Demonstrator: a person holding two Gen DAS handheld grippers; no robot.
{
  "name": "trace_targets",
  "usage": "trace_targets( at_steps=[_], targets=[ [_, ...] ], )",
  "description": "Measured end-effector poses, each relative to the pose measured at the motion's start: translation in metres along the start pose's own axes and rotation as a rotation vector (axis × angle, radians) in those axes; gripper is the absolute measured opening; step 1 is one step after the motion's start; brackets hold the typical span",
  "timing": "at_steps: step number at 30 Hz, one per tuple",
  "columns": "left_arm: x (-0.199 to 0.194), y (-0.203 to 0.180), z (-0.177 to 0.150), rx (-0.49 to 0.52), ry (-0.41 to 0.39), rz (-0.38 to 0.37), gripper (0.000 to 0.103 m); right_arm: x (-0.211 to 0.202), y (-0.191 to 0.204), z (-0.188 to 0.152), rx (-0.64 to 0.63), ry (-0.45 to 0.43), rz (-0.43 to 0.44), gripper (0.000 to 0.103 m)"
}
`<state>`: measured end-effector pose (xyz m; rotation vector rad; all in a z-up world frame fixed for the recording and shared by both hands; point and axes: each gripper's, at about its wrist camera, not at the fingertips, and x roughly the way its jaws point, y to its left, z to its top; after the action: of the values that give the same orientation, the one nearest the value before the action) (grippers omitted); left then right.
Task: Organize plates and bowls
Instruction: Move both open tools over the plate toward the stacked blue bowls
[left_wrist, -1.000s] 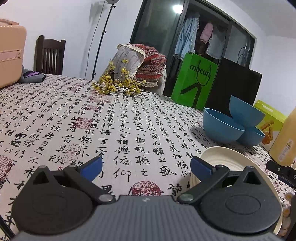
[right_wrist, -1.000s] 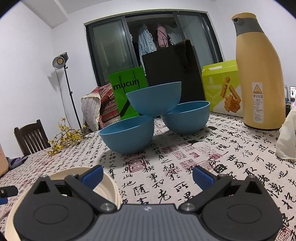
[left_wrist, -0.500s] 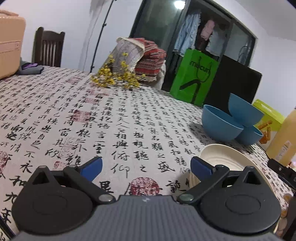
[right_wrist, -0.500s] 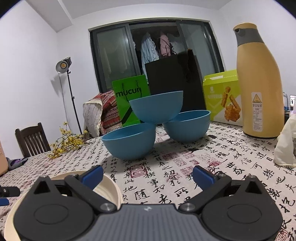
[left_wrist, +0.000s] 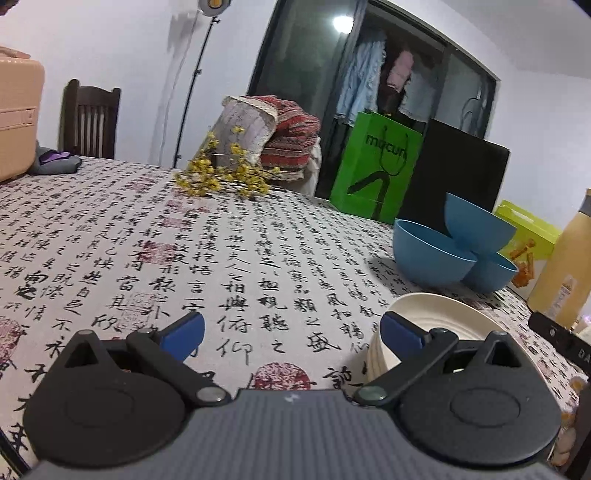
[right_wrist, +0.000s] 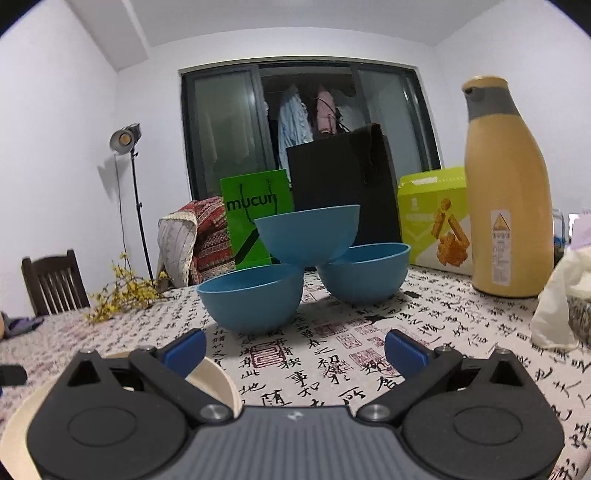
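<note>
At the near edge of the right wrist view, the right hand-held gripper (right_wrist: 295, 349) has its blue fingers spread wide with nothing between them; the left hand-held gripper (left_wrist: 291, 332) is likewise spread and empty over the calligraphy-print tabletop (left_wrist: 229, 266). Just under the right gripper's left finger, at about eight o'clock, lies the stack of cream plates (right_wrist: 218, 376); in the left wrist view the same stack sits at about three o'clock, right behind the right finger. A careless sweep from either side could clip the rim and skid the plates across the cloth.

Farther out, near twelve o'clock from the right gripper, stand the three blue bowls. The top bowl (right_wrist: 308, 230) is perched, slightly tilted, on the rims of the left bowl (right_wrist: 251, 302) and the right bowl (right_wrist: 364, 273), not nested in either. That is the chief risk, in my judgement: nudging or lifting either lower bowl first would take away its support and let it roll off. Pinching its thin rim off-centre could also let it swing and slip.

Beyond, at about two o'clock, the tall yellow flask (right_wrist: 508, 192) stands well apart from the bowls, though a wide reach to the right could knock it. The green bag (right_wrist: 255, 218) and black bag (right_wrist: 343, 184) behind could be pushed over by an overshoot.
</note>
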<state>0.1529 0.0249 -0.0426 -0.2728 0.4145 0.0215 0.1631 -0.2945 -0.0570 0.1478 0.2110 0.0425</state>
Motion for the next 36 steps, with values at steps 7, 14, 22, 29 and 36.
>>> trace_targets(
  at_steps=[7,14,22,29,36],
  targets=[
    [-0.010,-0.009,0.005,0.010,-0.019,0.028,0.103,0.008,0.001,0.004,-0.026,0.071,0.050,0.103],
    [-0.015,-0.043,0.018,0.022,-0.021,-0.046,0.103,0.009,-0.013,0.015,0.017,0.111,0.052,0.103],
    [-0.021,-0.083,0.035,0.045,-0.040,-0.124,0.103,0.008,-0.035,0.043,0.038,0.105,0.052,0.103],
    [-0.014,-0.104,0.053,0.045,-0.021,-0.146,0.103,0.007,-0.047,0.065,0.043,0.078,0.049,0.103],
    [-0.006,-0.119,0.070,0.061,-0.021,-0.149,0.103,0.013,-0.054,0.076,0.040,0.088,0.042,0.103]
  ],
)
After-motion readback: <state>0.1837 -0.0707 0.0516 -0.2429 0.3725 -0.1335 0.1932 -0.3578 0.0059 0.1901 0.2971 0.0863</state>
